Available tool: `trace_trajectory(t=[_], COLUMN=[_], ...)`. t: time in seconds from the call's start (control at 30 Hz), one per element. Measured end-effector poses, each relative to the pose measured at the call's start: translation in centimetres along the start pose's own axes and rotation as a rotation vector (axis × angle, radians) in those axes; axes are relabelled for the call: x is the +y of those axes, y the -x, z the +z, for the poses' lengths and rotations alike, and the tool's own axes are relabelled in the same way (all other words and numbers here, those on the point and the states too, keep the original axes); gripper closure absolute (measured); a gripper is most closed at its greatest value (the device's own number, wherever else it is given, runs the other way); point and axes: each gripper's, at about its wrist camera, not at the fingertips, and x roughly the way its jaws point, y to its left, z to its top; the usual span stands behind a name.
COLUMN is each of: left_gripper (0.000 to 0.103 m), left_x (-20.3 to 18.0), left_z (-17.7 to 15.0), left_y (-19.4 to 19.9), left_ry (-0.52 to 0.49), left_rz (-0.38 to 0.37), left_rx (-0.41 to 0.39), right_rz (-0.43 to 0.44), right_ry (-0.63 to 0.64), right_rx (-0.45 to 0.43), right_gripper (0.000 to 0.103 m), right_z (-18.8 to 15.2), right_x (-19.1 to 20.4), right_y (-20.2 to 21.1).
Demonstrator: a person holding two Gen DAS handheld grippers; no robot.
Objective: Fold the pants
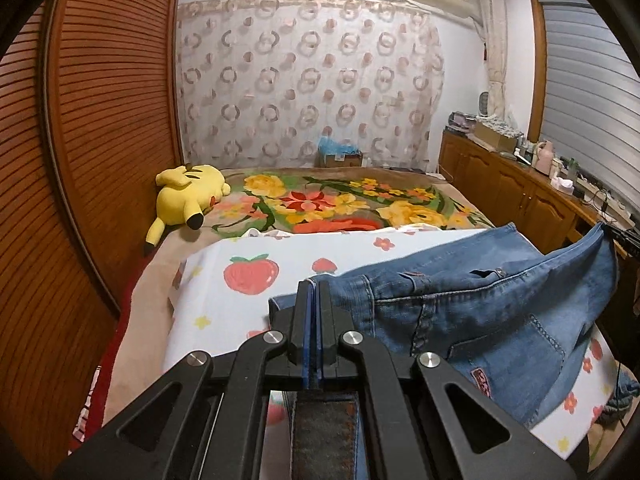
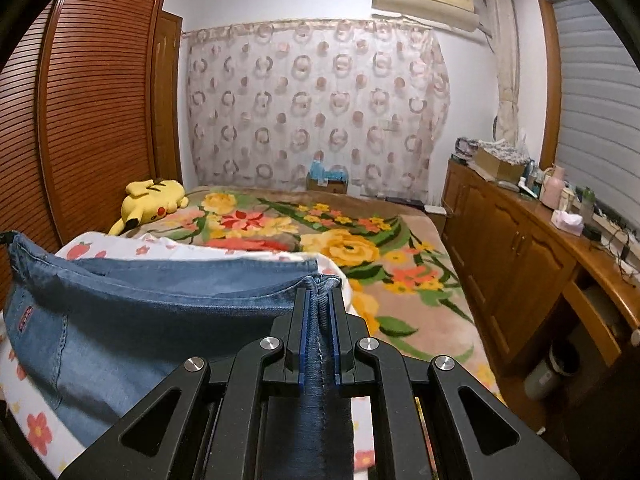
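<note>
A pair of blue denim pants (image 1: 472, 312) is held up between my two grippers above a white strawberry-print sheet (image 1: 240, 276) on the bed. My left gripper (image 1: 314, 286) is shut on the waistband end of the pants; a back pocket with a red label shows to its right. My right gripper (image 2: 319, 292) is shut on a bunched denim edge of the pants (image 2: 160, 312), which stretch away to the left over the sheet (image 2: 36, 432). A second denim layer lies flat behind the lifted part.
A floral blanket (image 2: 320, 236) covers the far bed. A yellow plush toy (image 1: 186, 198) lies at its left by the slatted wooden wardrobe (image 1: 100, 128). A wooden cabinet (image 2: 520, 248) with clutter runs along the right, with a bin (image 2: 550, 368) below it.
</note>
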Motion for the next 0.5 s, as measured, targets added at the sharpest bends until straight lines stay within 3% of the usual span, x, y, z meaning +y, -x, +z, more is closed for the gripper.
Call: trace_trajectory(t=[0.4,0.5], left_gripper=[0.101,0.101], left_x=[1.5,1.8], left_z=[2.4,2.7], left_y=[-5.4,-6.5], left_ry=[0.024,0.033], left_rz=[0.052,0.062], left_rx=[0.037,0.042], right_rz=[0.018,0.020], right_ry=[0.077,0.084], right_rx=[-0.036,-0.030], right_gripper=[0.094,0.094], right_z=[2.1,1.2], right_x=[1.2,1.5], right_y=[-7.9,-9.6])
